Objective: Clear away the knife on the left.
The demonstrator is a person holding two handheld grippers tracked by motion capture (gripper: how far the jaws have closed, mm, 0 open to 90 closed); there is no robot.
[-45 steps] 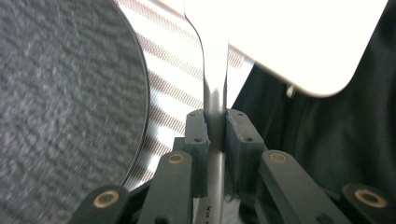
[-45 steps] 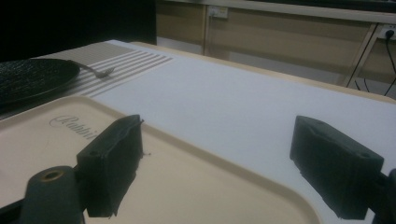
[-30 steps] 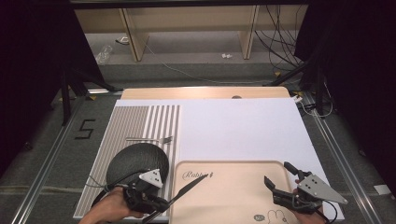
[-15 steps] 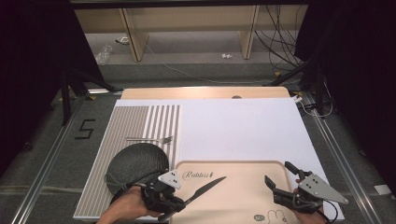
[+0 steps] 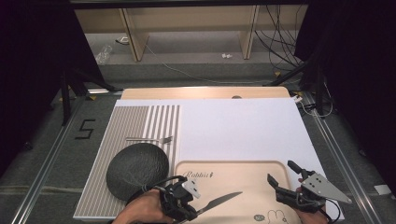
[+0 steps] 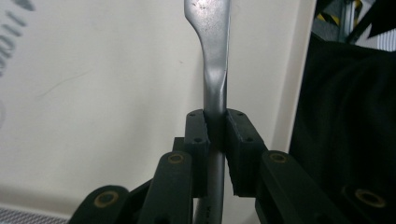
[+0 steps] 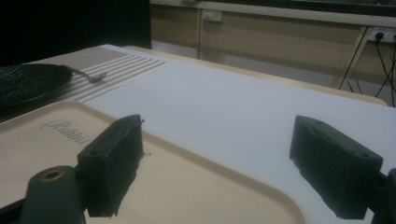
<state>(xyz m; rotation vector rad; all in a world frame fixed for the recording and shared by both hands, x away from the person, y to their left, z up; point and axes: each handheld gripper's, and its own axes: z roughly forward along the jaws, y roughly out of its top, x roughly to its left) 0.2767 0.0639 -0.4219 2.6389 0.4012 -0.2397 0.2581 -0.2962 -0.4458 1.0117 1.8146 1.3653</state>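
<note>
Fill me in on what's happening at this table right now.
A person works with two handheld grippers. The left gripper is clamped on the handle of a table knife, holding it over the near left part of a beige tray, blade pointing toward the tray's middle. The right gripper hovers at the tray's right edge with its jaws wide apart, holding nothing. A dark round plate and a fork lie on the striped placemat to the left.

The right gripper (image 7: 217, 163) rises from the bottom of the frame, its two black jaws standing wide apart with nothing between them. Below them lies the cream tray (image 7: 196, 186). At the upper left a fork (image 7: 91, 74) rests on the striped mat (image 7: 126, 67) beside a dark plate (image 7: 28, 81)
</note>
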